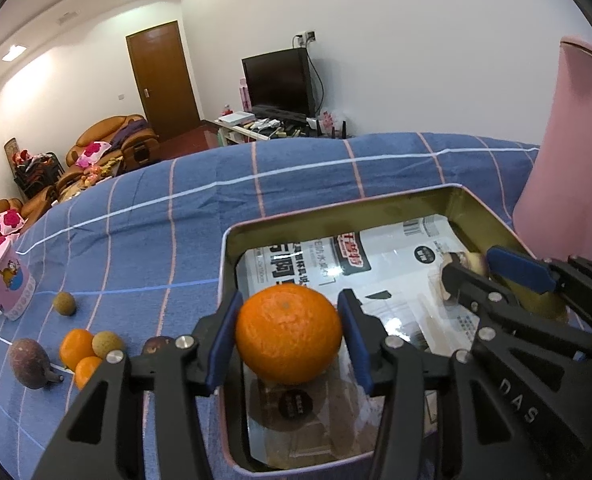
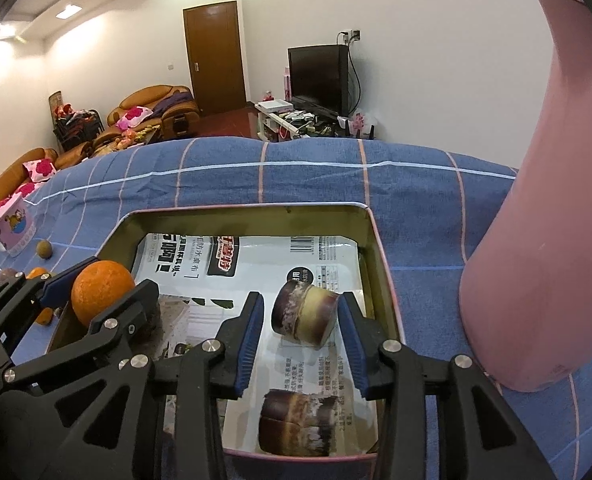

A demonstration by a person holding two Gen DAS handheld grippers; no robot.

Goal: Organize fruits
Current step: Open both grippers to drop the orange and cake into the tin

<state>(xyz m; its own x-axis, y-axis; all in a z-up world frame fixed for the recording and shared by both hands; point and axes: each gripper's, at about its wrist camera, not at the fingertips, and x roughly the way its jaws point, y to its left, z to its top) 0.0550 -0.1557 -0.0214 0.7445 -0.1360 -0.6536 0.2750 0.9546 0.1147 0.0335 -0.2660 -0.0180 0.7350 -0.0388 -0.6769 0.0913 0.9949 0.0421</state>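
Nearest, the left gripper (image 1: 290, 338) holds an orange (image 1: 289, 334) between its blue pads over the tin box (image 2: 380, 248); it may roll or drop hard if let go from here. Beside it, the right gripper (image 2: 302, 336) stands parted around a sugarcane piece (image 2: 304, 314) lying in the box, one pad seemingly touching it, the other clear. A second piece (image 2: 296, 424) lies nearer. More fruit (image 1: 82, 350) waits on the blue cloth (image 1: 296, 176) beyond.

"DAS" in raised letters on the right gripper (image 1: 476, 276) body. Printed sheet (image 2: 308, 264) lining the tin (image 2: 380, 248) carries a barcode and Chinese print, too small and glare-washed to read reliably.
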